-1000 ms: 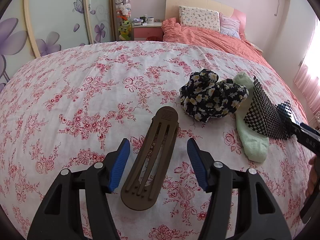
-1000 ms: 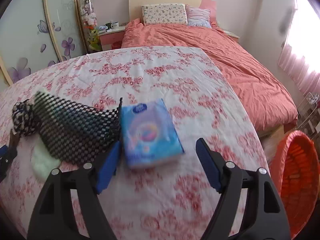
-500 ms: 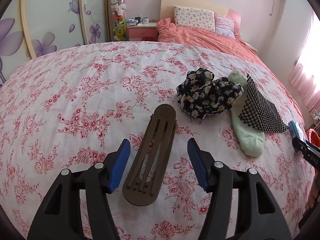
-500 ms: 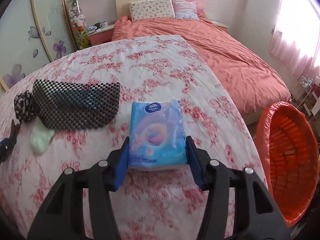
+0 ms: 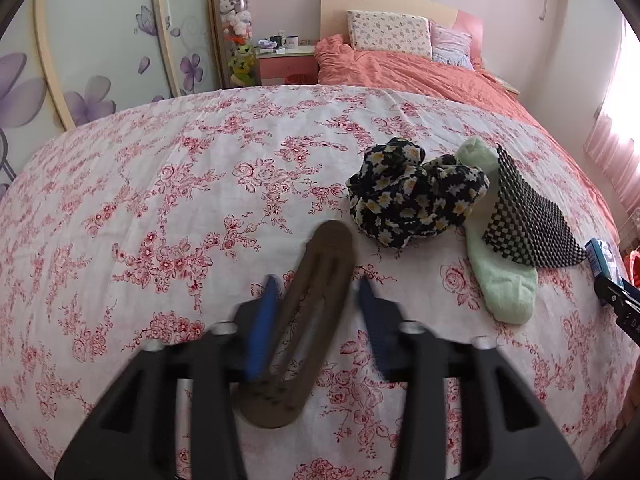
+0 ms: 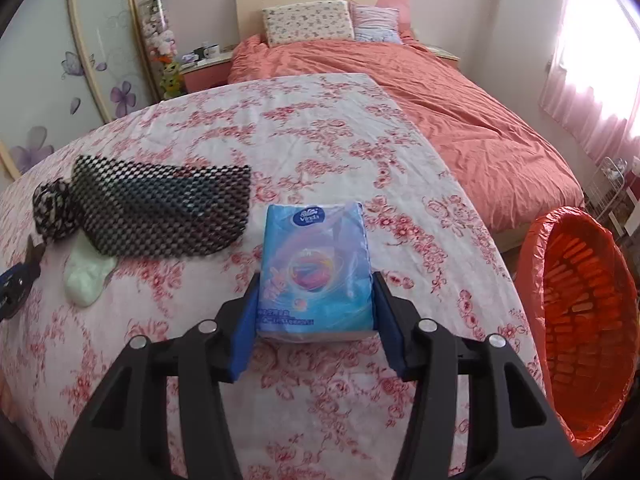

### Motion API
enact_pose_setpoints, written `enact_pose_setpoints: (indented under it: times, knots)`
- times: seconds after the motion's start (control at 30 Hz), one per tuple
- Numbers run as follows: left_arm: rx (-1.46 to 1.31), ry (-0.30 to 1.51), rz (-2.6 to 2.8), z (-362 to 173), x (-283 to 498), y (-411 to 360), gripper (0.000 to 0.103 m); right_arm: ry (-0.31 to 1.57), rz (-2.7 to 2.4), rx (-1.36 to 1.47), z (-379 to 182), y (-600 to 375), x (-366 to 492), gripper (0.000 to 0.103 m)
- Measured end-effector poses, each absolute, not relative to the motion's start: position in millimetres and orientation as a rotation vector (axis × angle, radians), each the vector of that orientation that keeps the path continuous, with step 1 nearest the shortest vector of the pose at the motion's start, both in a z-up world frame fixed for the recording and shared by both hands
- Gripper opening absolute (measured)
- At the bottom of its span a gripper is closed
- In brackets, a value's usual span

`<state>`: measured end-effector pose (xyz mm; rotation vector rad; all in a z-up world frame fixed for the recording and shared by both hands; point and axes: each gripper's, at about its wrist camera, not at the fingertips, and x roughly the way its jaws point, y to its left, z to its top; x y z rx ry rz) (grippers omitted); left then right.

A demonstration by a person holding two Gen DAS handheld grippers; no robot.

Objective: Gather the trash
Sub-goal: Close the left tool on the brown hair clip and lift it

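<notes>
Lying on the floral sheet (image 5: 160,200): one brown insole (image 5: 308,304), one green sock (image 5: 500,280), one daisy-print cloth (image 5: 412,196), one mesh mat (image 6: 160,208), one tissue pack (image 6: 316,272); one orange basket (image 6: 580,312) standing beside.

Home bedroom, bed (image 6: 460,120), pillows (image 6: 308,20), nightstand (image 5: 286,64)

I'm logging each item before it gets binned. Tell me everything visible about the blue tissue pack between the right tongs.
The blue plastic-wrapped tissue pack is a soft rectangular packet with a white logo near its far end and a pink-and-purple swirl printed mid-face. It lies flat on the pink floral tablecloth, long axis pointing away from the camera. The right tongs have just closed; their blue pads press both long sides at its near end. Nothing else touches it.
</notes>
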<state>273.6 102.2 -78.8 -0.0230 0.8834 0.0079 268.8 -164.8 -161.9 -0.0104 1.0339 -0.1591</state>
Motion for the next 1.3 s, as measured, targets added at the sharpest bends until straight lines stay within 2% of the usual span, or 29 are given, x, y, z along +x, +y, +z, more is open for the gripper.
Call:
enact_pose_setpoints:
  times: [0.23, 1.3]
  knots:
    - [-0.014, 0.880, -0.046, -79.6, 246.7, 92.7, 0.037, 1.026, -0.136, -0.056, -159.4, -152.6, 245.1, 0.052]
    - [-0.026, 0.881, -0.015, -81.7, 248.0, 93.4, 0.038, 1.031, -0.142, -0.016, -161.3, -158.2, 247.0, 0.056]
